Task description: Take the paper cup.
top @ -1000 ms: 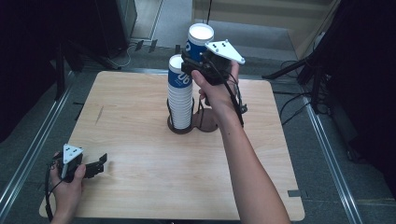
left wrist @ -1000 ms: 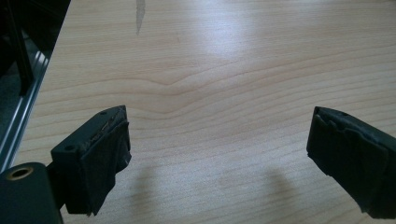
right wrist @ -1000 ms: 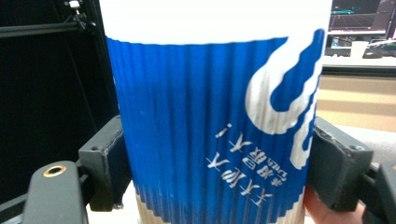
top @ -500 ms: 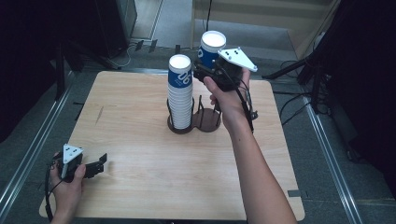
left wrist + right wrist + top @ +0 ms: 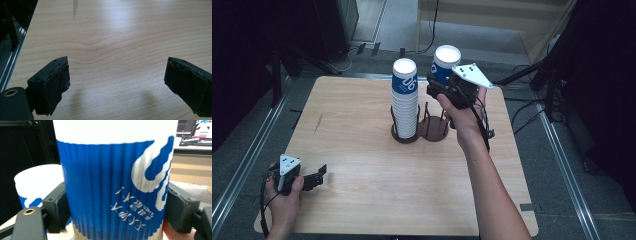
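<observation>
Moving one cup to the empty holder.
The right gripper [image 5: 443, 86] pinches an upside-down cup [image 5: 445, 64] beside the stack [image 5: 404, 100]; next, lower it into the empty holder [image 5: 434, 128]. The left gripper [image 5: 314, 176] is spread, empty.

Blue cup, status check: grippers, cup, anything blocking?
Right gripper shut on blue cup, upside down, above empty holder ring. Left gripper open, idle. Cup stack adjacent; path clear.

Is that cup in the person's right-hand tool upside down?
Yes. The cup is inverted: its printed lettering reads upside down, and its closed white base faces up in the high view.
</observation>
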Demonstrator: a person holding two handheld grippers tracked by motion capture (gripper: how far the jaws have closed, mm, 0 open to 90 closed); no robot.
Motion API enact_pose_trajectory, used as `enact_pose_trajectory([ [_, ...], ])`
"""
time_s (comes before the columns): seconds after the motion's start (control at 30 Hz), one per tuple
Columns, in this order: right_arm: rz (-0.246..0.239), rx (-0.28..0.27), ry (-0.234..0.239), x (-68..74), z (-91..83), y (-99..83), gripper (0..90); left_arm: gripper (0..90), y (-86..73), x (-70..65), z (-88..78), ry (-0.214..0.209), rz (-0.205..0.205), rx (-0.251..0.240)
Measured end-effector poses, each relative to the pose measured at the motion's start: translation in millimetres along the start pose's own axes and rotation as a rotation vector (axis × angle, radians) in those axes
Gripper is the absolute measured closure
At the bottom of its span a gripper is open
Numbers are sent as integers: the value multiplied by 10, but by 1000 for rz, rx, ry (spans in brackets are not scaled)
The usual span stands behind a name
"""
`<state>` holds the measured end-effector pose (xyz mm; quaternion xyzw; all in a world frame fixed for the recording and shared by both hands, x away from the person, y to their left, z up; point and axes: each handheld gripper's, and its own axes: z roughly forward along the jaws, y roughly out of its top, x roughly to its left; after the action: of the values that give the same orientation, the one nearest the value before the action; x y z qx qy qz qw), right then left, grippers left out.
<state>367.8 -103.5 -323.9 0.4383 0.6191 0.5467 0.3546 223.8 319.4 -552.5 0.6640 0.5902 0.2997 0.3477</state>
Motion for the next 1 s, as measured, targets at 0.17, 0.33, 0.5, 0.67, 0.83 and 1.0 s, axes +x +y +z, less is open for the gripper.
enact_pose_trajectory([
  [0.17,-7,5,-6,-30,-53,-82,192,69,0,0,1,0,1,0],
  [0.33,-18,14,-5,-41,-105,-200,191,69,-1,0,-2,0,2,-3],
  [0.5,-26,24,-8,-55,-147,-307,191,69,-6,-1,-13,1,2,-15],
  [0.67,-24,31,-11,-88,-202,-420,190,69,-12,0,-25,2,4,-26],
  [0.83,-13,36,-18,-142,-267,-524,190,69,-17,1,-39,5,-3,-36],
  [1.0,2,45,-28,-210,-334,-616,190,69,-21,5,-44,11,-11,-47],
])
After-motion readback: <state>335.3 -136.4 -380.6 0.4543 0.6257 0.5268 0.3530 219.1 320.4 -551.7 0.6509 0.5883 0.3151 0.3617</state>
